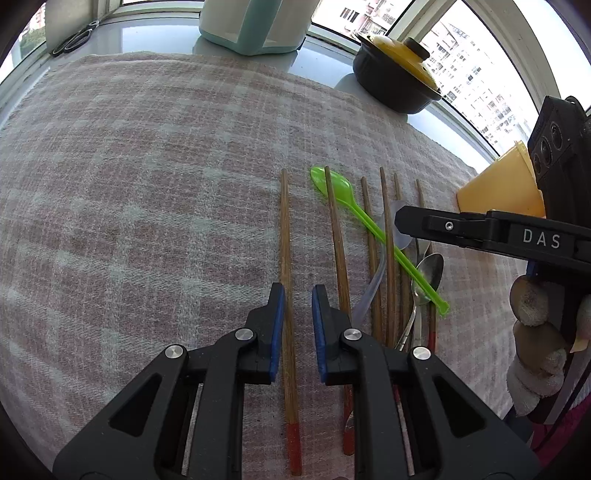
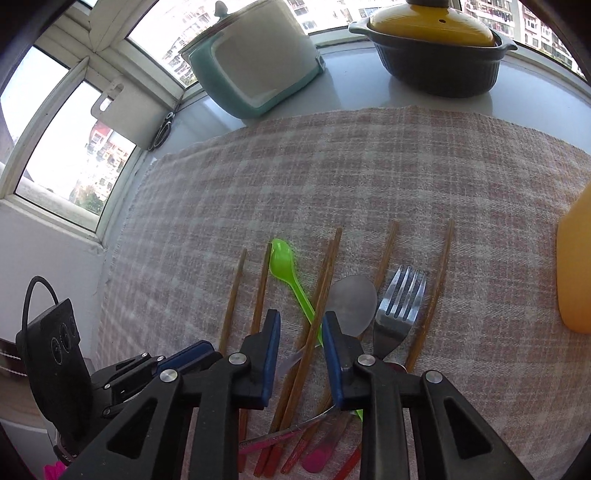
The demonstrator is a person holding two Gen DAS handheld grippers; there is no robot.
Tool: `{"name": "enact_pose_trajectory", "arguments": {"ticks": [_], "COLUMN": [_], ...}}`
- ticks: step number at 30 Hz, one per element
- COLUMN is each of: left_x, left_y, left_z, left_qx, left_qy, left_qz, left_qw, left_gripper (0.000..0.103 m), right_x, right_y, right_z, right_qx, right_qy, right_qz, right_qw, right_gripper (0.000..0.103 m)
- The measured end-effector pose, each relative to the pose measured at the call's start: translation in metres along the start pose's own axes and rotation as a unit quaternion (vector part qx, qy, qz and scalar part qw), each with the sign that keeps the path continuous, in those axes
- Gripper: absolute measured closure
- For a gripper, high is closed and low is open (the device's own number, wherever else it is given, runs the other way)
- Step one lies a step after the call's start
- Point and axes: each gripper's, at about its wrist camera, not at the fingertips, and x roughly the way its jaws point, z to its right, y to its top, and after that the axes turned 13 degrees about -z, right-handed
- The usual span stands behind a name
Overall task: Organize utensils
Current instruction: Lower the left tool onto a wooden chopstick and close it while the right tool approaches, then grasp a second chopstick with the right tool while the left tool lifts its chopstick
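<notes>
Left gripper [image 1: 297, 295] hangs over one chopstick [image 1: 286, 258], jaws narrowly apart, gripping nothing. Right gripper [image 2: 301, 325], jaws open, hovers above the green spoon [image 2: 286, 266] and fork [image 2: 399, 306].

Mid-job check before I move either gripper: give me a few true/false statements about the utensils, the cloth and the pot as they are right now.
1. The green spoon lies on the checked cloth. True.
2. The left gripper is shut on a chopstick. False: its jaws are open, with one chopstick lying between them.
3. A metal fork lies among the chopsticks. True.
4. The dark pot has no lid. False: a yellow lid sits on it.
5. The right gripper is open. True.
</notes>
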Motion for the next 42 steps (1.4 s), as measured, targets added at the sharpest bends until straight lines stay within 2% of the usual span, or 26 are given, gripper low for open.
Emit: {"name": "enact_pose_trajectory", "arguments": {"ticks": [6,12,14,21,23,33,42], "left_x": [0.008,0.011,0.011,0.012,0.011,-0.004,-0.037], "left_y": [0.003,0.007,0.008,0.010,0.010,-0.003,-0.019], "left_z": [0.000,0.002,0.001,-0.004,-0.005,-0.012,-0.009], "left_qx": [0.005,0.010,0.009,0.006,0.001,-0.017,-0.026], "left_qy": [0.013,0.020,0.022,0.009,0.006,-0.006,-0.018], "left_qz": [-0.006,-0.004,-0.003,-0.002,-0.001,0.015,0.058], "left_qw": [0.9999,0.9997,0.9997,0.9999,1.0000,0.9997,0.9978], "left_gripper": [0.089,0.089,0.095,0.097,0.097,0.098,0.098], "right_x": [0.011,0.021,0.024,0.028,0.028,0.010,-0.024], "right_y": [0.007,0.012,0.013,0.017,0.017,0.006,-0.016], "right_z": [0.000,0.002,0.002,-0.005,-0.007,-0.009,-0.018], "right_qx": [0.006,0.009,0.010,-0.003,-0.005,-0.016,-0.039], "right_qy": [-0.010,-0.039,-0.048,-0.065,-0.068,-0.058,-0.048], "right_qz": [-0.017,-0.030,-0.033,-0.034,-0.033,-0.001,0.049], "right_qw": [1.000,0.999,0.998,0.997,0.997,0.998,0.997], "right_gripper": [0.082,0.084,0.085,0.096,0.096,0.097,0.098]}}
